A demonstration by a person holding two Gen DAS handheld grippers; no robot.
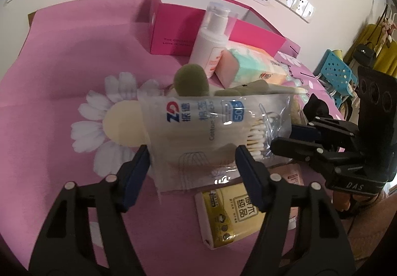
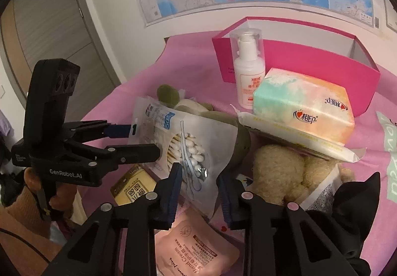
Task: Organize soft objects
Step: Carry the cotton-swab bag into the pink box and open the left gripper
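Note:
A clear bag of cotton swabs (image 1: 208,134) (image 2: 188,144) leans on a green plush toy (image 1: 191,79) (image 2: 168,96). My left gripper (image 1: 192,169) is open with its fingers either side of the bag's lower part. My right gripper (image 2: 199,191) (image 1: 290,138) is open at the bag's swab end; whether it touches cannot be told. A beige plush toy (image 2: 280,171) lies under a pastel tissue pack (image 2: 302,109) (image 1: 250,64). A black soft item (image 2: 357,201) lies at the right.
An open pink box (image 1: 173,25) (image 2: 310,57) stands at the back with a white pump bottle (image 1: 211,37) (image 2: 248,67) before it. A yellow tissue packet (image 1: 230,216) (image 2: 131,189) and a pink hand cream sachet (image 2: 193,248) lie near me on the pink cloth (image 1: 62,64).

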